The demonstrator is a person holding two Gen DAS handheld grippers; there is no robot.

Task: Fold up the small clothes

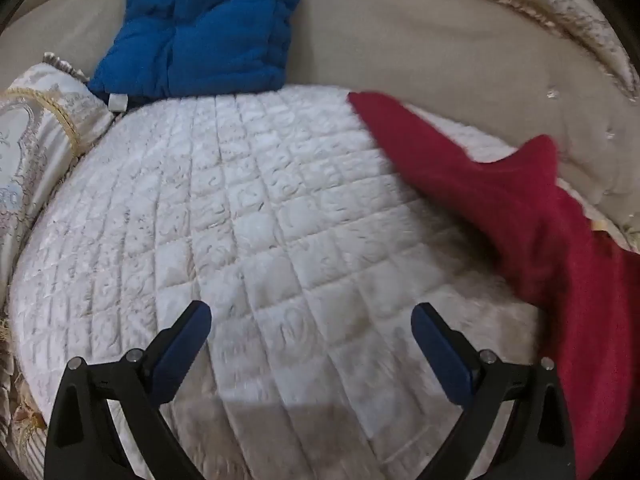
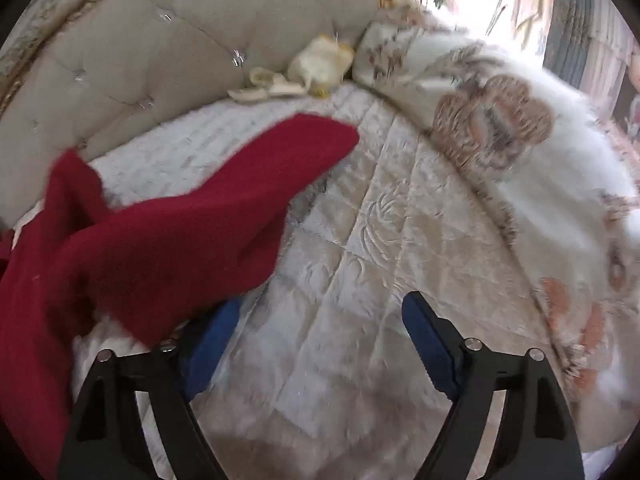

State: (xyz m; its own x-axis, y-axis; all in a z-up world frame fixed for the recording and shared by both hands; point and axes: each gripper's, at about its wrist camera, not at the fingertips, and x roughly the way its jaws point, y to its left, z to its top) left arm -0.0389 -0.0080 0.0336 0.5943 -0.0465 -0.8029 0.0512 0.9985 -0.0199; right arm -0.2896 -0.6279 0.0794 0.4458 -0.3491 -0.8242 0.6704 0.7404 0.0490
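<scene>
A dark red garment (image 1: 520,216) lies spread on the white quilted bedspread (image 1: 240,220), to the right of my left gripper (image 1: 311,316), which is open and empty above the quilt. In the right wrist view the red garment (image 2: 160,232) lies to the left, a sleeve-like part reaching up and right. My right gripper (image 2: 320,312) is open; the cloth covers the tip of its left finger (image 2: 212,340), while the right finger (image 2: 428,340) is over bare quilt (image 2: 380,240).
A blue padded cushion (image 1: 208,28) leans on the beige tufted headboard (image 1: 400,40). An ornate pillow (image 1: 36,140) sits at the left. A floral fleecy blanket (image 2: 520,140) and a yellowish cloth (image 2: 312,68) lie at the right and back.
</scene>
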